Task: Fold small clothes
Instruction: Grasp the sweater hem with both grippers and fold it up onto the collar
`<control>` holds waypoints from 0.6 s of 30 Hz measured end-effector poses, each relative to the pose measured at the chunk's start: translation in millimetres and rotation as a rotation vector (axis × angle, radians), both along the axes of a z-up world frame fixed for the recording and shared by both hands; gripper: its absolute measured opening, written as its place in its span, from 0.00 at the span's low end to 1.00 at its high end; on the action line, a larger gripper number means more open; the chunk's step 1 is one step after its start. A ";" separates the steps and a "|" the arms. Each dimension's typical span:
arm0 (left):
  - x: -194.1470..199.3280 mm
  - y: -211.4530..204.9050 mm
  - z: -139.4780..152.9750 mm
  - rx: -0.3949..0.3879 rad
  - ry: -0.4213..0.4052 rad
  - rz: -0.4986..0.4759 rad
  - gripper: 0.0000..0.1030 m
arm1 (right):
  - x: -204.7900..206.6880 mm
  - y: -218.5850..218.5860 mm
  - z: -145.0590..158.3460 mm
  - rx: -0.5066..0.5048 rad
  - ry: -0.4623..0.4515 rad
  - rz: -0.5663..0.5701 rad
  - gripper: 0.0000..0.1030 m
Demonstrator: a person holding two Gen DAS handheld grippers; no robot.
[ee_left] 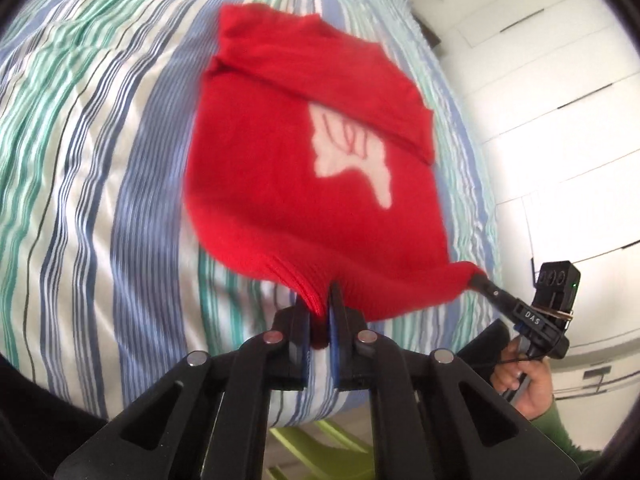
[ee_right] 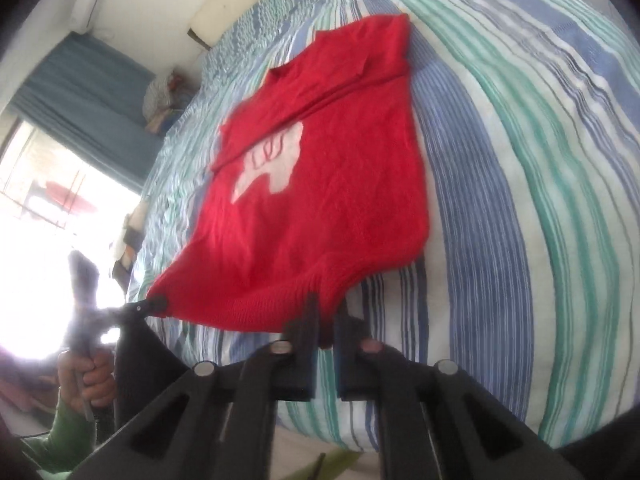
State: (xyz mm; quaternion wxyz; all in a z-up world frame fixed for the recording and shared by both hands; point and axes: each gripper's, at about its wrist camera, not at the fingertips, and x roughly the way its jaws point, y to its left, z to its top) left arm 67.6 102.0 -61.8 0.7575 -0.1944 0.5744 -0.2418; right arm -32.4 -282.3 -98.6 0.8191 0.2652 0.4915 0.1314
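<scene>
A small red knit sweater [ee_left: 304,184] with a pale pink figure on its front lies spread on the striped bed, its sleeves folded across the upper part. It also shows in the right wrist view [ee_right: 328,200]. My left gripper [ee_left: 325,312] is shut on the near hem at one corner. My right gripper [ee_right: 326,316] is shut on the hem at the other corner. Each gripper shows in the other's view, the right gripper [ee_left: 478,278] and the left gripper [ee_right: 156,303], each pinching a hem corner. The hem is lifted and stretched between them.
The bed [ee_left: 100,160] has a blue, green and white striped cover. White cupboard doors [ee_left: 560,120] stand to the right. A window with a blue curtain [ee_right: 80,92] is on the left. A green chair [ee_left: 320,440] sits below the bed's edge.
</scene>
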 end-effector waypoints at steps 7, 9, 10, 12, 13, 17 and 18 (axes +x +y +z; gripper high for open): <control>160.1 -22.7 27.5 0.017 -0.121 0.057 0.05 | 133.6 -33.0 44.8 -0.076 -0.152 -0.065 0.05; 207.2 -31.9 21.6 0.053 -0.113 0.084 0.05 | 186.0 -39.8 48.5 -0.081 -0.160 -0.080 0.05; 227.4 -36.0 17.7 0.072 -0.113 0.101 0.06 | 210.7 -43.0 48.2 -0.092 -0.158 -0.087 0.05; 263.3 -43.3 5.1 0.108 -0.105 0.118 0.08 | 261.1 -43.8 44.8 -0.107 -0.160 -0.100 0.05; 278.3 -46.0 -2.3 0.135 -0.083 0.137 0.17 | 280.9 -45.4 41.7 -0.114 -0.164 -0.108 0.05; 296.9 -29.4 -13.9 0.229 -0.077 0.255 0.60 | 329.7 -51.0 21.5 -0.106 -0.141 -0.181 0.32; 292.9 -24.6 -12.8 0.229 -0.096 0.270 0.63 | 330.3 -52.2 19.9 -0.099 -0.147 -0.198 0.35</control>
